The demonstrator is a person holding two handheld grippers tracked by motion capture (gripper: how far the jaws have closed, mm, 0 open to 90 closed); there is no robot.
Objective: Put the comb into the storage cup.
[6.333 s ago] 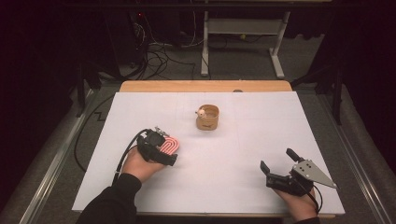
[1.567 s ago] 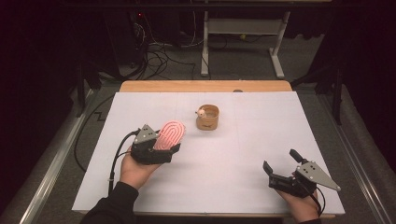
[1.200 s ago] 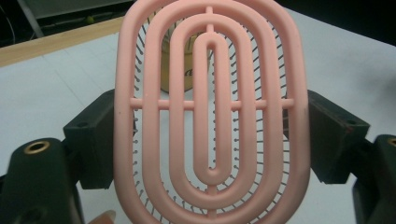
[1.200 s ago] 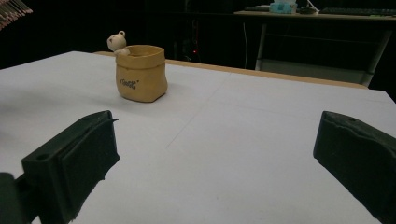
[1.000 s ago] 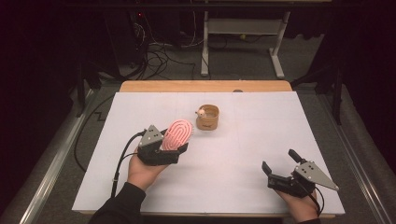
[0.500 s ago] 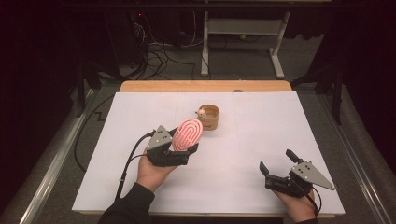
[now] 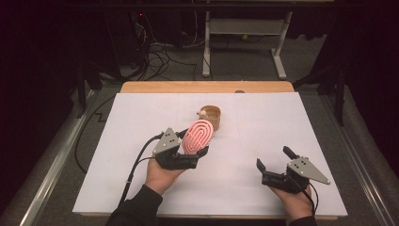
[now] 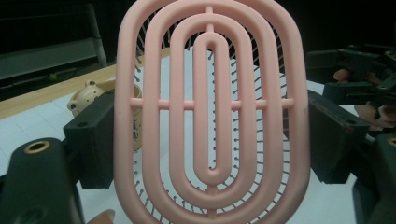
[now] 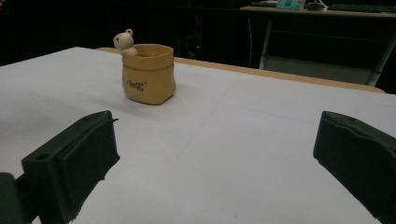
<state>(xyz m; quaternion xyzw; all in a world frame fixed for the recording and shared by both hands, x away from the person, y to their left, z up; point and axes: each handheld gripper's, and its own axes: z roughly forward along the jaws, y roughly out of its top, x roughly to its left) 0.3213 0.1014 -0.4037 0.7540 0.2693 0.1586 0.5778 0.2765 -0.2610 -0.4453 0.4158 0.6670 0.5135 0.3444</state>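
We hold the pink hairbrush (image 7: pixel 198 136) in our left tongs (image 7: pixel 188 157), the two black jaws pressed against its opposite long edges, so the oval head stands up out of the grip above the white surface (image 7: pixel 141 117). In the left gripper view the brush (image 8: pixel 212 112) faces us with its ribbed back, three nested oval rings around a slot, and thin bristles show through the gaps on the far side. Its long axis runs up and away from the tongs, leaning toward the far edge of the surface; the rounded top end points toward the little yellow pot (image 7: pixel 210 117), and in the high view that end sits just beside the pot, though we cannot tell whether the two touch.

We count one brush, one pot and two tongs. The pot (image 9: pixel 148 73) is sack-shaped, with a small bear figure (image 9: pixel 123 42) perched on its rim and dark lettering on its side; it stands upright near the middle of the far half of the surface.

Our right tongs (image 7: pixel 277 167) rest near the front right corner, well apart from the brush and pot, with the jaws spread wide and nothing between them.
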